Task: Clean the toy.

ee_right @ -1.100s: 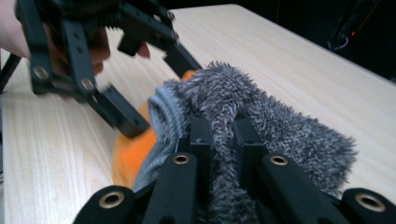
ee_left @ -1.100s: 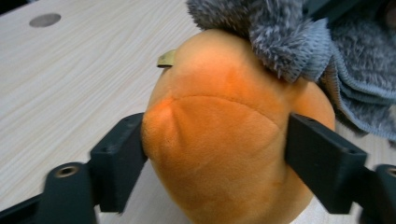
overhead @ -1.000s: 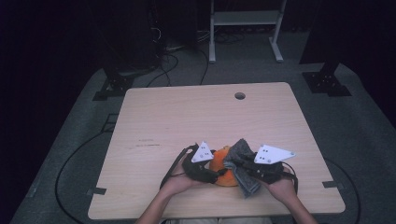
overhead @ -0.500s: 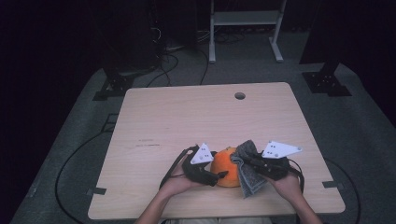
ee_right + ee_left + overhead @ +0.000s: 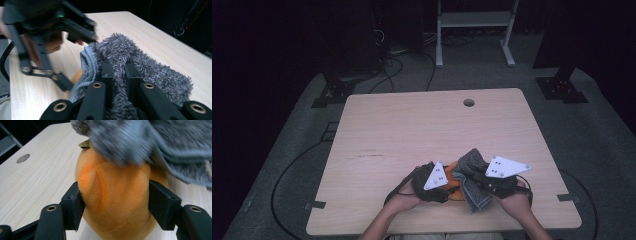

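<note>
An orange plush toy [image 5: 115, 195] sits between my left gripper's [image 5: 115, 202] jaws, which have just been closing; both pads [image 5: 72, 205] press into its sides. In the high view the plush [image 5: 452, 167] lies near the table's front edge, with the left gripper [image 5: 447, 186] at its left. A grey fuzzy cloth [image 5: 150, 67] is pinched in my right gripper [image 5: 118, 72], which is shut on it. The cloth [image 5: 473, 175] drapes over the plush's top and right side [image 5: 150, 142]. In the right gripper view the left gripper [image 5: 62, 27] shows just beyond the cloth.
The wooden table [image 5: 412, 125] has a round cable hole [image 5: 469, 102] near its far edge. Black cables [image 5: 292, 170] run over the grey floor at the left. A white metal frame [image 5: 472, 20] stands behind the table.
The left jaws have closed onto the orange plush. The grey cloth was drawn right, baring more orange, and now hangs back over its top. Both hands have stayed near the front edge.
</note>
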Demonstrator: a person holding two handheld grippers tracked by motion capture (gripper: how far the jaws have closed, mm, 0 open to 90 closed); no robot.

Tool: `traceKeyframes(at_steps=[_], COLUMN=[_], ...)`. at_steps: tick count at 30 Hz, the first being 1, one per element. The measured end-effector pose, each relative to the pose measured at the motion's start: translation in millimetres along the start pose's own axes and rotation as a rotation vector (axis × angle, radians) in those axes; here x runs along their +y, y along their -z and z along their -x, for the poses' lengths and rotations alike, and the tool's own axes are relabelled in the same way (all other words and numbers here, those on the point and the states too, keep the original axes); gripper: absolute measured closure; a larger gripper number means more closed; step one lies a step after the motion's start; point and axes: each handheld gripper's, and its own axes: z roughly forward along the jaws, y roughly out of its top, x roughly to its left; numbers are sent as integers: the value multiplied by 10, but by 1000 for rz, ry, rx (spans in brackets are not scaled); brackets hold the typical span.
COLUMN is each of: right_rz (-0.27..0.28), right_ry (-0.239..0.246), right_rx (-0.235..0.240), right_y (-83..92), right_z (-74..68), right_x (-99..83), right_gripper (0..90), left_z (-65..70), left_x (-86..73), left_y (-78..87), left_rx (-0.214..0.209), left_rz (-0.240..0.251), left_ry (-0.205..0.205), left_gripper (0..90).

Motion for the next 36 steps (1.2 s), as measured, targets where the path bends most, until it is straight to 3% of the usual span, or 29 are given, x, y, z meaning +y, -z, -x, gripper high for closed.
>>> traceKeyframes(at_steps=[3,5,8,10,11,14,16,18,21,23,25,26,27,29,31,36], right_rz=[-10,-21,-15,-1,4,5,-2,-10,-20,-19,-5,29,30,15,7,0], right_ry=[-68,-96,-101,-92,-76,-42,-44,-63,-115,-133,-119,-118,-104,-81,-113,-208], right_rx=[-37,-41,-42,-14,4,38,45,45,26,17,25,92,104,95,88,33], right_y=[31,63,84,78,66,17,-12,-13,24,41,43,33,17,-11,-20,31], right_z=[169,252,242,174,121,-8,-4,50,157,180,123,74,33,6,72,305], right_x=[-90,-139,-148,-95,-53,46,49,24,-25,-45,-22,0,13,16,-24,-212], right_gripper=[808,808,808,808,808,808,808,808,808,808,808,807,807,807,807,808], left_z=[7,-7,-48,-53,-49,22,55,56,60,47,33,27,22,-6,-48,-143], left_x=[-4,27,84,103,107,83,68,57,68,120,149,138,123,84,36,-34], left_y=[-3,-15,-35,-38,-32,-5,17,29,29,-3,-38,-36,-26,-3,21,76], left_rx=[-22,-59,-76,-63,-56,-18,-14,-25,-55,-65,-63,-66,-68,-73,-79,-125], left_rz=[4,10,19,32,31,23,20,22,29,16,1,-4,-4,-4,-14,-33], left_ry=[18,64,153,195,183,58,-10,-32,-13,43,89,80,75,77,82,128], left_gripper=[328,259,157,189,219,321,358,383,372,266,175,191,238,293,340,355])
